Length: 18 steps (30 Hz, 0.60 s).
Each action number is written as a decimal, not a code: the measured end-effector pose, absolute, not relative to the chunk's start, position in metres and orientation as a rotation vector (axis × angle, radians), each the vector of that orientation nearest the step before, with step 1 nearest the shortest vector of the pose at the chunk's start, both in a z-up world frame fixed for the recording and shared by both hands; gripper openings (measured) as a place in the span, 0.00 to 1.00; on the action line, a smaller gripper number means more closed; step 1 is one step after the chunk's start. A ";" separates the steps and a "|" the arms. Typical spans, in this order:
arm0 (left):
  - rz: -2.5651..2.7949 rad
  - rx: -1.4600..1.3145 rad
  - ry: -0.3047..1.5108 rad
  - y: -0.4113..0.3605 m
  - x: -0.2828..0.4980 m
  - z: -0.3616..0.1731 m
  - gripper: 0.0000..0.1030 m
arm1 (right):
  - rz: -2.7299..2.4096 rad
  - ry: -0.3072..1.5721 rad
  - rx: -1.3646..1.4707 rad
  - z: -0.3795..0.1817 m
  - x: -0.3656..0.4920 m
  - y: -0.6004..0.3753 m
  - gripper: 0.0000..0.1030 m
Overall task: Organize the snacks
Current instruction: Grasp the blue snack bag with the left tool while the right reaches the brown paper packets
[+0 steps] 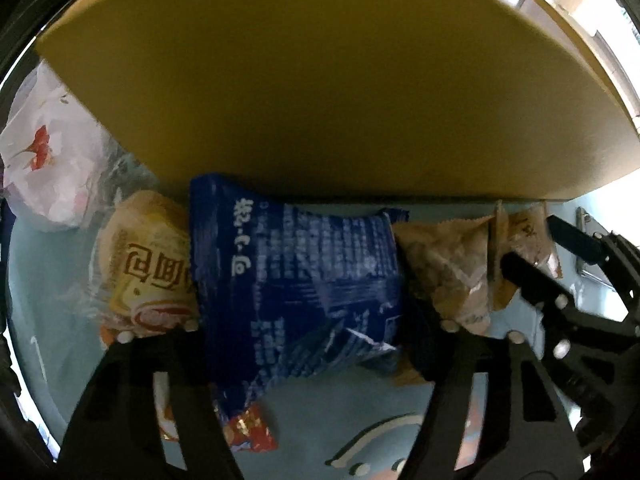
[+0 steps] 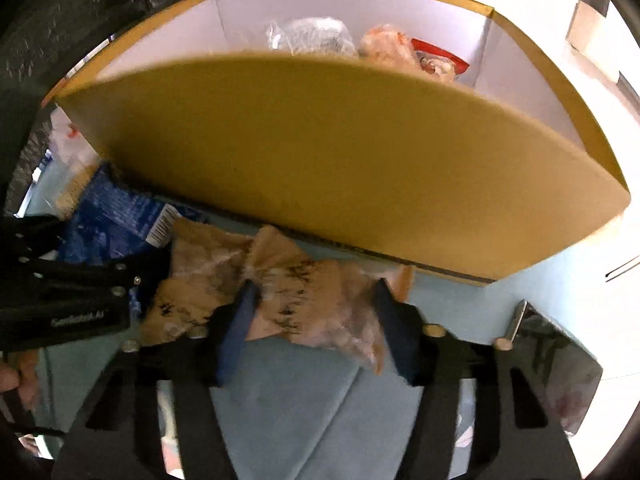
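- Nearest to me, my left gripper (image 1: pixel 300 344) has its fingers on both sides of the blue snack bag (image 1: pixel 296 272); they seem to pinch it, and the foil is wrinkled between them.
- My right gripper (image 2: pixel 316 332) is spread around a tan packet (image 2: pixel 312 304) with dark print; I cannot tell if the pads press it.
- Both snacks lie on the pale blue cloth (image 2: pixel 288 400), near the front wall of the cardboard box (image 2: pixel 340 160).
- Far inside the box I see a clear bag (image 2: pixel 308 36) and a red packet (image 2: pixel 436 56).
- To do this step well, I judge I must lift each bag high over the wall, slowly, because thin foil may slip.
- Left of the blue bag lies a bread pack (image 1: pixel 148 268), and further a white flowered bag (image 1: pixel 48 152).
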<state>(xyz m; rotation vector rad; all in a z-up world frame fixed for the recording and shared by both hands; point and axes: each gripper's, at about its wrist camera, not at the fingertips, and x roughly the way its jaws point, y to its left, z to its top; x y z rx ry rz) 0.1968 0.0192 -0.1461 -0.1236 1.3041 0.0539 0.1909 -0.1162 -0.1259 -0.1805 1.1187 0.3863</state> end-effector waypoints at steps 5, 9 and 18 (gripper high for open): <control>0.042 -0.160 1.268 0.027 0.174 -0.124 0.59 | 0.410 1.134 -0.113 -0.107 0.183 -0.126 0.14; 0.031 -0.173 1.249 0.028 0.162 -0.111 0.59 | 0.426 1.173 -0.039 -0.108 0.180 -0.138 0.20; 0.040 -0.203 1.251 0.025 0.151 -0.099 0.59 | 0.458 1.133 -0.170 -0.110 0.173 -0.144 0.70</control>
